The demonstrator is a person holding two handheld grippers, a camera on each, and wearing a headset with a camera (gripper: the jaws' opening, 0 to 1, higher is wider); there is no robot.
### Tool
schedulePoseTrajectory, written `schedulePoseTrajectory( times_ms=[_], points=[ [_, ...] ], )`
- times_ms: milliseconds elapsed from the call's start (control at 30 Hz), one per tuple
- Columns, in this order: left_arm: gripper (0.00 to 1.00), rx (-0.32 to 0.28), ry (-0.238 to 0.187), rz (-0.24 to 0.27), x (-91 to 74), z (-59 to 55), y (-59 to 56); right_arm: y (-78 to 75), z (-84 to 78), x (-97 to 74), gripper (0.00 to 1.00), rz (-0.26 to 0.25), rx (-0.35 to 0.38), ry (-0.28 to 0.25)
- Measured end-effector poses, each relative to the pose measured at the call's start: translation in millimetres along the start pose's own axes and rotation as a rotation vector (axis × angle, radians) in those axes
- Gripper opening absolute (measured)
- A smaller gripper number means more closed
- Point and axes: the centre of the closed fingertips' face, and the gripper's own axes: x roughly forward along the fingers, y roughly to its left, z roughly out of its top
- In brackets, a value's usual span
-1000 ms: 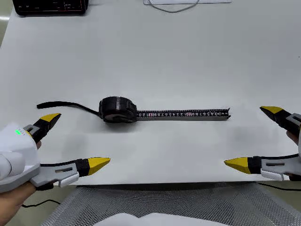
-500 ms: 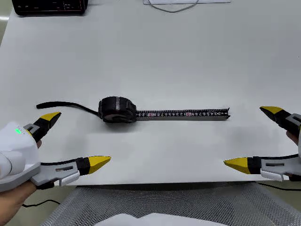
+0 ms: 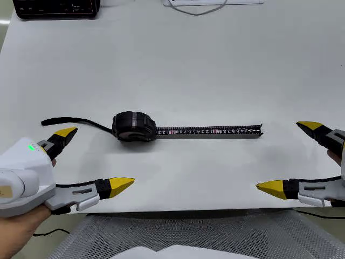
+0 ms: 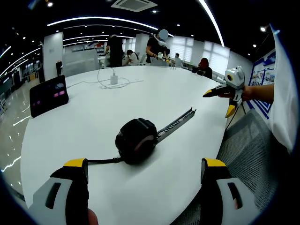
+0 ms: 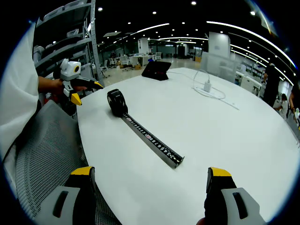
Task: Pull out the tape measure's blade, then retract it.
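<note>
The tape measure (image 3: 135,126) lies on its side on the white table (image 3: 188,65), and its blade (image 3: 210,130) is pulled out flat on the surface toward the person's right. A black strap (image 3: 73,120) trails from the case to the other side. The left gripper (image 3: 101,156) is held near the front edge of the table, a little to the left of the case and closer to the person, with its jaws wide apart and nothing between them. It does not touch the case or the strap, though the strap's end lies just beyond its far jaw. In the left gripper view the case sits between the two yellow tips, some way ahead of them. The right gripper (image 3: 281,155) is also spread wide and holds nothing. It is at the right side, near the front edge, and the hooked end of the blade lies apart from it, to its left. In the right gripper view the blade's end points toward the gap between the jaws. Beyond the tape measure there is much bare table. A dark device (image 3: 56,6) and a white cable (image 3: 199,6) are at the far edge, well apart from the work. Below the front edge there is a mesh chair (image 3: 215,232).
</note>
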Motion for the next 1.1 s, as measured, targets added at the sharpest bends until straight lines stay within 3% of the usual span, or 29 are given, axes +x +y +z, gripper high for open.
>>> schedulePoseTrajectory(
  times_ms=[567, 833, 1100],
  points=[
    [0.99, -0.026, -0.009, 0.014, 22.4, 7.3, -1.4, -4.8, 3.9, 4.2, 0.97, 0.011, -0.010, 0.002],
    [0.99, -0.052, -0.024, -0.002, 40.5, 14.8, -8.8, -11.8, 4.8, 3.8, 0.97, 0.008, -0.018, 0.007],
    [0.99, -0.058, -0.018, -0.028, 54.3, 15.2, -20.5, -16.5, 6.6, 2.6, 0.97, 0.001, -0.022, 0.005]
  ],
)
